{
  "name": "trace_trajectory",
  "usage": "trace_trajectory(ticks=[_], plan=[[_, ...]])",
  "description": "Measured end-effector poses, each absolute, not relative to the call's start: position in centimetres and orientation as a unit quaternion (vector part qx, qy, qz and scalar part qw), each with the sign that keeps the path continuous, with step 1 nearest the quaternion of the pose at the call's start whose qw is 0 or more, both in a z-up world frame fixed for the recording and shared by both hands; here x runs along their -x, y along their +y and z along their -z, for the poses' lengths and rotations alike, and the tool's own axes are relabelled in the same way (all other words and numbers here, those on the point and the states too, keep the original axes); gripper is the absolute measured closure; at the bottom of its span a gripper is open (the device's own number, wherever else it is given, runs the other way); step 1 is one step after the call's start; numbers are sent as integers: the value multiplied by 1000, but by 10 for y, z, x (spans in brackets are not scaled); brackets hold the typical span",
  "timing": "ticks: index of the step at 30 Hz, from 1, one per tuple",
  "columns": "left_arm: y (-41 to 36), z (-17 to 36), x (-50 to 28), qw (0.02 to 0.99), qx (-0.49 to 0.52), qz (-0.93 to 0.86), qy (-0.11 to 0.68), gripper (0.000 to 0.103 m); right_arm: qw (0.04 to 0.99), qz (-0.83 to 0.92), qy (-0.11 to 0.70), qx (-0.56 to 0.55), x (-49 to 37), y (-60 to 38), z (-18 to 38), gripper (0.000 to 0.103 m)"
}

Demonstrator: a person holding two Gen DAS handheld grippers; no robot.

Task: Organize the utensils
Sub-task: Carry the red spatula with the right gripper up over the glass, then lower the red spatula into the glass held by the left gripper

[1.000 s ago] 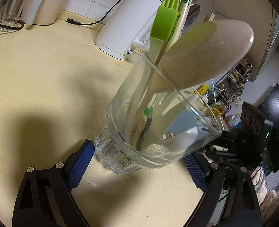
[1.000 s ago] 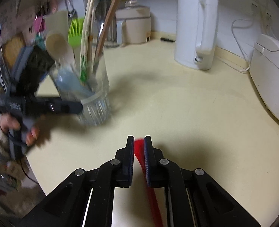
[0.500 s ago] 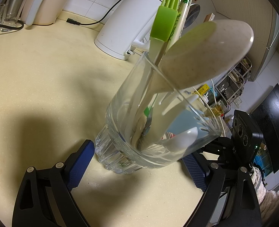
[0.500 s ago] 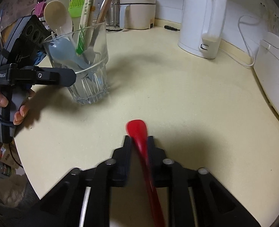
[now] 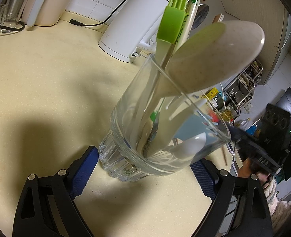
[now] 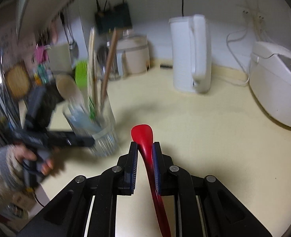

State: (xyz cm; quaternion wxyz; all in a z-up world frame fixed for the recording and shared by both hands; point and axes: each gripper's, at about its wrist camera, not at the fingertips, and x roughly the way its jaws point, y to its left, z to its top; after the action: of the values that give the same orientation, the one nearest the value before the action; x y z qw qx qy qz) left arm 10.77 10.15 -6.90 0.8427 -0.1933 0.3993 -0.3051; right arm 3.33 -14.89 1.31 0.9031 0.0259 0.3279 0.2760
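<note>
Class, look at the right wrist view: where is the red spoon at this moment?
The red spoon sits low in the centre of the right wrist view, between the fingers of the right gripper, its bowl pointing forward, just right of the glass of utensils.

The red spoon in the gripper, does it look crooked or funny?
A little. The red plastic spoon sits off-centre in the right gripper: it lies against the right-hand pad, with a gap at the other, and its handle slants back. The clear glass tumbler of utensils stands upright on the cream countertop; nothing has spilled.
</note>
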Motion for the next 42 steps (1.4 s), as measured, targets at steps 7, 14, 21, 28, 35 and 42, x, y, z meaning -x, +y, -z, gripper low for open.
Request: trace_trajectory(ticks=[7, 14, 21, 28, 35, 42], plan=[[101, 69, -108, 843, 193, 305, 399, 9, 914, -295, 271, -62, -29, -148, -53, 88], [101, 69, -108, 843, 193, 305, 399, 9, 910, -335, 233, -74, -41, -118, -87, 88], [101, 69, -108, 843, 193, 305, 399, 9, 903, -371, 209, -61, -53, -77, -107, 88], [101, 69, -108, 843, 193, 305, 399, 9, 892, -394, 212, -63, -77, -38, -105, 88], [102, 69, -108, 843, 193, 305, 399, 9, 893, -390, 214, -69, -87, -26, -93, 88], [102, 69, -108, 843, 193, 305, 399, 9, 897, -371, 230, -65, -82, -32, -81, 82]])
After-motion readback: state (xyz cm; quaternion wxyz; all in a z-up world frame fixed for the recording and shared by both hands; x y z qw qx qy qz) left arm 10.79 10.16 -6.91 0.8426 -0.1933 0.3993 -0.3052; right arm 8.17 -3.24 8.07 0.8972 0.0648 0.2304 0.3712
